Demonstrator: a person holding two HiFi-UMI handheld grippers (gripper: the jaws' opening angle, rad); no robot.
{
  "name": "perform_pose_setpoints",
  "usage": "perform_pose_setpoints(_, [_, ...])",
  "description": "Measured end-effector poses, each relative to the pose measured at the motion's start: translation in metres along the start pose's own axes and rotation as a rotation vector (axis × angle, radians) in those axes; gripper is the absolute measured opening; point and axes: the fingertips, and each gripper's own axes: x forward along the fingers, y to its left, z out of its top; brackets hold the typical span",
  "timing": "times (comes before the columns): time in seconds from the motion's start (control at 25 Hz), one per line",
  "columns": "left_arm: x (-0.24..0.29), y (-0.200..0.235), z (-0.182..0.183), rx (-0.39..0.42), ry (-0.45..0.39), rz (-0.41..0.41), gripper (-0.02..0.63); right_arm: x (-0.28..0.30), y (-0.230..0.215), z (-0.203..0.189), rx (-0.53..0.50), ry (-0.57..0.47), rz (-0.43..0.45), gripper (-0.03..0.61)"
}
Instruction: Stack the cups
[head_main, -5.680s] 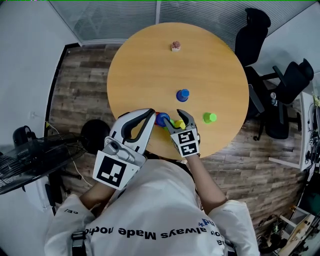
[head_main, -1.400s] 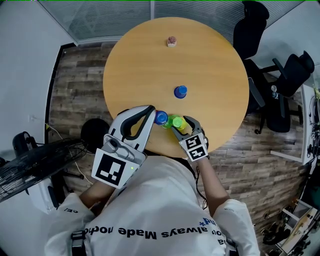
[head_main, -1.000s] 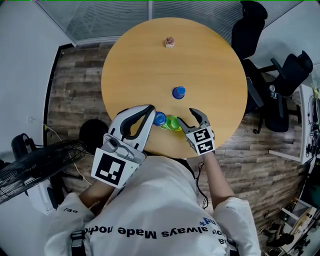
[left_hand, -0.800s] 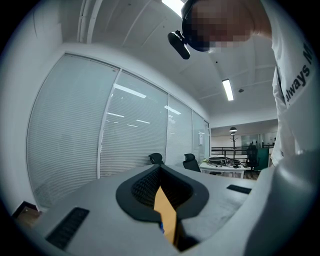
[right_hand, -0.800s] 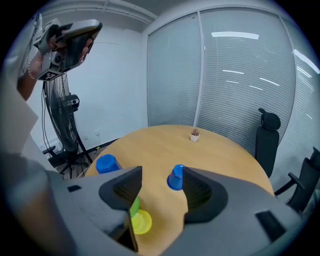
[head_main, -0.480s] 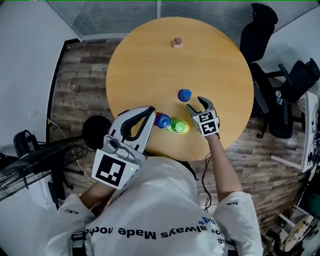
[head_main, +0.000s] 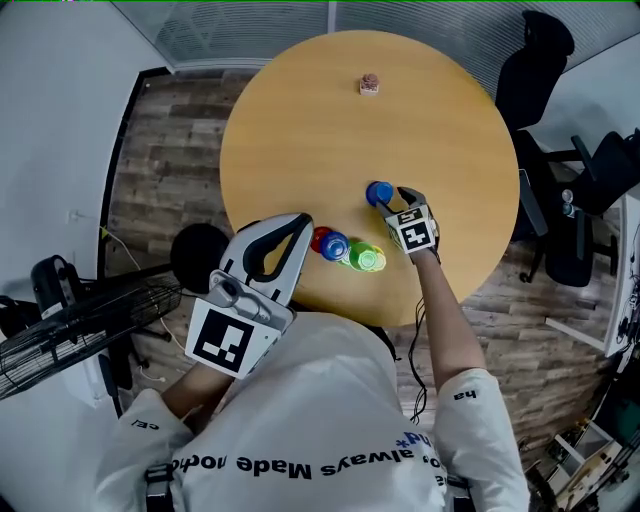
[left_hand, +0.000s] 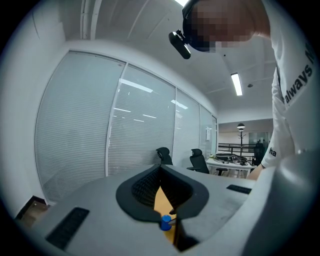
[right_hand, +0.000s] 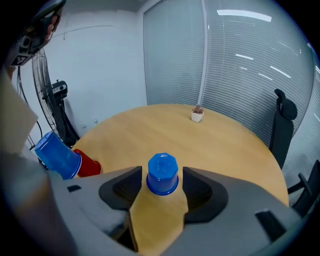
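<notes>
A blue cup (head_main: 378, 192) (right_hand: 162, 173) stands upside down on the round wooden table (head_main: 300, 120). My right gripper (head_main: 393, 198) (right_hand: 161, 176) is open, with one jaw on each side of that cup and small gaps showing. Near the table's front edge lies a cluster of cups, red (head_main: 319, 237), blue (head_main: 335, 246) and green (head_main: 366, 259). In the right gripper view its blue cup (right_hand: 57, 155) leans against the red one (right_hand: 89, 166). My left gripper (head_main: 302, 222) (left_hand: 169, 220) is held above the table's near edge, shut with nothing in it.
A small potted plant (head_main: 369, 84) (right_hand: 197, 115) stands at the table's far side. Office chairs (head_main: 535, 60) stand to the right, a fan (head_main: 70, 320) on the floor to the left. Window blinds line the far wall.
My right gripper let go of the green cup at the cluster, opened, and moved away to the far blue cup, which it now flanks. The left gripper stayed put.
</notes>
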Motion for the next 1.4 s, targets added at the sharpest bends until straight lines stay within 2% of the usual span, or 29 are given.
perform_pose_setpoints(0.4, [0.0, 0.008, -0.001, -0.007, 0.015, 0.021, 0.024, 0.027, -0.001, -0.002, 0.003, 0.047, 0.023, 0.264])
perform_pose_setpoints(0.68, [-0.004, 0.011, -0.002, -0.01, 0.013, 0.022, 0.024, 0.019, -0.003, 0.012, -0.012, 0.019, 0.003, 0.241])
perform_pose_setpoints(1.0, [-0.007, 0.005, 0.001, -0.011, -0.002, -0.003, 0.025, -0.022, 0.009, 0.035, -0.059, -0.002, 0.013, 0.241])
perform_pose_setpoints(1.4, [-0.022, -0.007, 0.002, -0.016, -0.031, -0.023, 0.024, -0.086, 0.064, 0.064, -0.148, -0.037, 0.057, 0.241])
